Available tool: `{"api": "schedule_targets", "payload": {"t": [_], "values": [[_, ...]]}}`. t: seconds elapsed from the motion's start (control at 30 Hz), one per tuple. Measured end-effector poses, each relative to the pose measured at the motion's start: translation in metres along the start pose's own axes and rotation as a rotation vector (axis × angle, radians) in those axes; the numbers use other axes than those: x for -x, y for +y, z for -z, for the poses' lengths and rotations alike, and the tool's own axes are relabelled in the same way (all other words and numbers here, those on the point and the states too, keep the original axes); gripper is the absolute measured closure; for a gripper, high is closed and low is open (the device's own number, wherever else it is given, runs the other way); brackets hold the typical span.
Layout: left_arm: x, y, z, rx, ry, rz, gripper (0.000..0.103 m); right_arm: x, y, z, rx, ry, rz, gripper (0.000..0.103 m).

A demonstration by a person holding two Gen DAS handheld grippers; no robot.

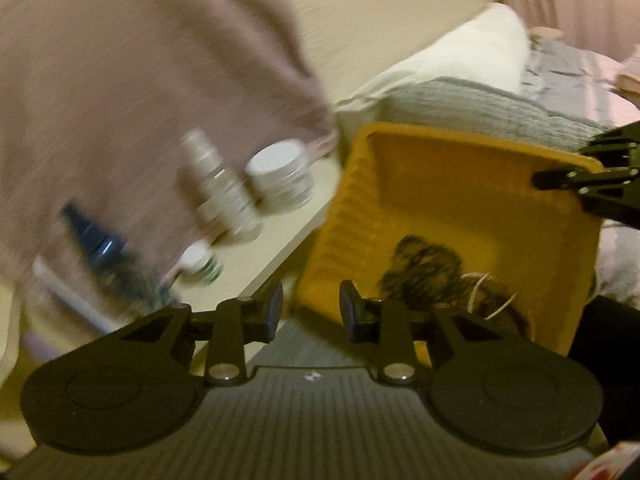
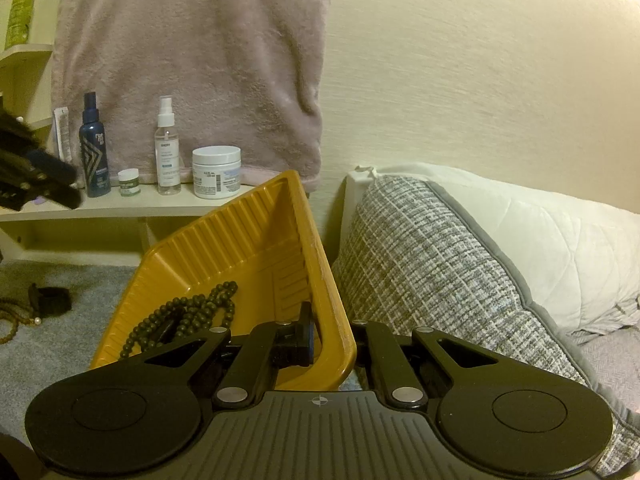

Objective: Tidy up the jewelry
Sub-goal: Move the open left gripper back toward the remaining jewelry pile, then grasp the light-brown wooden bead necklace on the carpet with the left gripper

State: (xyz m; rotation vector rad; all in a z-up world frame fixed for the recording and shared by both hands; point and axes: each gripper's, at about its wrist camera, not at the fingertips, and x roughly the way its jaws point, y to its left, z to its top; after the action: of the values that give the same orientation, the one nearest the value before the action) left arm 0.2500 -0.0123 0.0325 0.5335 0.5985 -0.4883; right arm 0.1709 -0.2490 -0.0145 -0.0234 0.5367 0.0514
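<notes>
Left wrist view, blurred: left tongs [image 1: 311, 312] spread apart, gripping nothing, just beside tilted yellow tray [image 1: 452, 184]; dark beads [image 1: 428, 276] pooled at tray's low end.

Right wrist view: right tongs [image 2: 332, 340] clenched on tray rim, likely tipping tray so beads [image 2: 188, 312] gathered; more jewelry [image 2: 16, 320] lay on carpet [image 2: 60, 280].

Pillow [image 2: 436, 264] tight against tray [image 2: 320, 264]

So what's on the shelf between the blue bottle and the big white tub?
In the right wrist view: a small green-labelled jar and a clear spray bottle stand between the blue bottle and white tub.
</notes>
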Motion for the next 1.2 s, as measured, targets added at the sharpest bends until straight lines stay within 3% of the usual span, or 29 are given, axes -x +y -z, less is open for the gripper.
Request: {"api": "schedule_targets", "payload": {"t": [0.33, 0.57, 0.9, 1.17, 1.2], "values": [[0.028, 0.026, 0.060, 0.172, 0.025, -0.189, 0.069, 0.000, 0.000, 0.000, 0.002, 0.000, 0.000, 0.097], [0.034, 0.041, 0.123, 0.307, 0.112, -0.317, 0.068, 0.000, -0.001, 0.001, 0.005, 0.001, 0.002, 0.097], [0.029, 0.025, 0.173, 0.446, 0.176, -0.326, 0.067, 0.001, 0.000, 0.003, 0.013, 0.006, 0.009, 0.097], [0.012, 0.004, 0.181, 0.482, 0.176, -0.258, 0.068, 0.001, 0.000, 0.003, 0.018, 0.008, 0.013, 0.097], [0.009, 0.002, 0.180, 0.485, 0.176, -0.255, 0.072, 0.000, 0.000, 0.003, 0.018, 0.009, 0.013, 0.097]]}}
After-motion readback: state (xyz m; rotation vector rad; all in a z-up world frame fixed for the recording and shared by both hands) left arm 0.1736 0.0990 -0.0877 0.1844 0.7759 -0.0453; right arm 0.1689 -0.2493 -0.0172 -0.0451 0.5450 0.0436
